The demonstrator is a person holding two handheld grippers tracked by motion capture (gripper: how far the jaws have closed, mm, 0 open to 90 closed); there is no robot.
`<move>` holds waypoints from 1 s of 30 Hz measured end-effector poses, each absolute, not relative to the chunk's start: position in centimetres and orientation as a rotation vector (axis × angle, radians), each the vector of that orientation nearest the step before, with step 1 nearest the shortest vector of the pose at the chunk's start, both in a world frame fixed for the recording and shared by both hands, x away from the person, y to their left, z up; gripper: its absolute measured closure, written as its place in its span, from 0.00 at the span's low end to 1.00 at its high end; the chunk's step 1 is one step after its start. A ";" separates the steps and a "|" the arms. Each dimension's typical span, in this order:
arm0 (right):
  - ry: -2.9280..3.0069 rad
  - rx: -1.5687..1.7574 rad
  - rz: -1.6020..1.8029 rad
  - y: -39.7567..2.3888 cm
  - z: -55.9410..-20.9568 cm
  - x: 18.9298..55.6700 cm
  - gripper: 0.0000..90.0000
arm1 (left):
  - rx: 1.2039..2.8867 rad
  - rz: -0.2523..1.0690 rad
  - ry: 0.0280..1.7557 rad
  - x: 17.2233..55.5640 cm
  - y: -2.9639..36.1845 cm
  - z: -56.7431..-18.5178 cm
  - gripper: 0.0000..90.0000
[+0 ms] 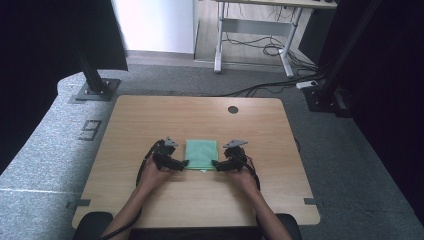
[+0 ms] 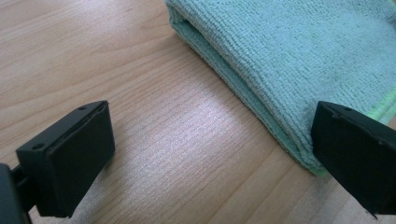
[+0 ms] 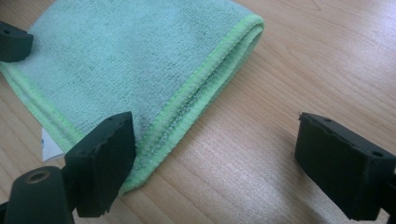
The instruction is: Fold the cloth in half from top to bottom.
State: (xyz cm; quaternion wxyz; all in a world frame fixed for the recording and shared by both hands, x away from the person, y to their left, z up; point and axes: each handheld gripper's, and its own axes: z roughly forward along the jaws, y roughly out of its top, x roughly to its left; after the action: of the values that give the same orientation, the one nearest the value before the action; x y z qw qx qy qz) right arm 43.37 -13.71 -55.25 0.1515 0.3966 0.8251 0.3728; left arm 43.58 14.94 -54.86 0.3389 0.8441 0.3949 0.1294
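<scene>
Here, a folded green cloth (image 1: 202,155) lies flat at the centre of the frame on the wooden worktop (image 1: 150,120). The left tool (image 1: 183,163) and right tool (image 1: 216,163) flank its near corners — both released, jaws spread wide, one jaw over the cloth edge, one over bare wood.

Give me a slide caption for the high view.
Two hand-held grippers, left and right, open beside a folded green cloth on a wooden table.
</scene>
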 end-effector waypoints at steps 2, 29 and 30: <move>2.365 1.139 1.078 -13.8 -55.3 43.4 0.13 | 2.198 0.335 1.029 43.6 15.0 -54.9 0.01; 2.438 1.034 1.108 -13.8 -52.2 41.1 0.00 | 2.187 0.335 0.936 39.7 16.4 -52.3 0.00; 2.436 1.038 1.112 -13.9 -52.0 40.8 0.00 | 2.193 0.341 0.930 39.4 16.5 -52.2 0.00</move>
State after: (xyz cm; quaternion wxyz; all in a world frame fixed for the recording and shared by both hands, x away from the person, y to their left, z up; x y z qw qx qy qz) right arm 40.85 -13.89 -52.01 0.1346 0.3581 0.8405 0.3836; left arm 39.41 16.54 -52.24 0.3596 0.8504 0.3605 0.1322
